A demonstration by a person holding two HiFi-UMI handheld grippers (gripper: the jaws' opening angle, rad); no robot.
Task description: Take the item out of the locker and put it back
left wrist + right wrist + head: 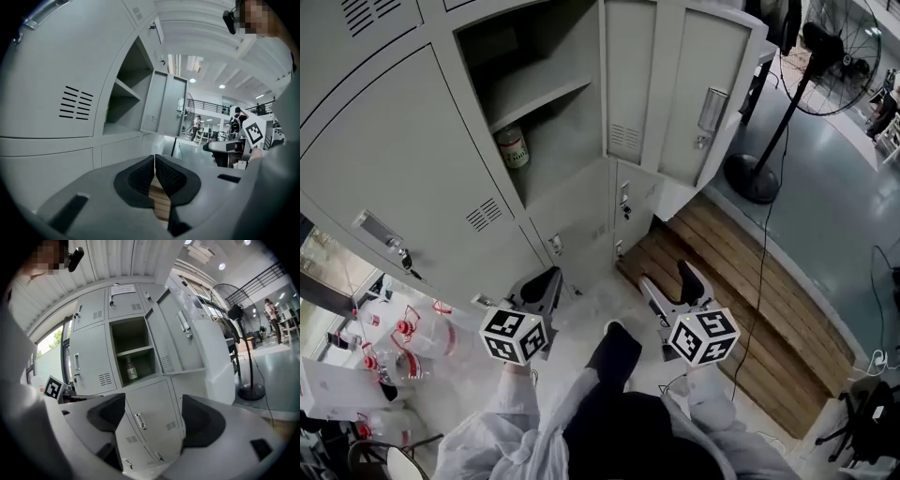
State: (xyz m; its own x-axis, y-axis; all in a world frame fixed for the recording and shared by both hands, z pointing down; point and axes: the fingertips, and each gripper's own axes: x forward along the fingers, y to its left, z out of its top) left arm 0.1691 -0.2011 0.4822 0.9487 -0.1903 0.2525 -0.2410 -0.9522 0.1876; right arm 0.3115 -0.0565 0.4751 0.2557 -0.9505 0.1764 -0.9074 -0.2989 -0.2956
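A bottle (513,147) stands inside the open locker (546,178), on the floor of the compartment under its inner shelf (532,92) and toward the left wall. Its long axis is vertical. The right gripper view shows the bottle (131,369) with the narrow neck on top and a label round the body. Nothing touches it. The compartment's door (630,77) is swung out to the right.

Both tools are held low in front of the person, well below and clear of the compartment, with their tips aimed at the lower locker doors. The left hand-held gripper (546,284) has its two dark pads pressed together with nothing between them. In its own view the closed tips (154,157) point along the locker front, with the open compartment up and to the left. The right hand-held gripper (668,278) has its jaws spread wide and empty. Its own view looks through the gap (152,413) at a lower locker door, with the bottle higher up, above the left jaw. Each tool carries a marker cube (515,335) at its rear, next to the white sleeves (502,422).

To the right, wooden planks (741,300) lie along the floor and a standing fan (839,47) is farther back. Clear plastic bottles with red parts (412,337) lie at the lower left.
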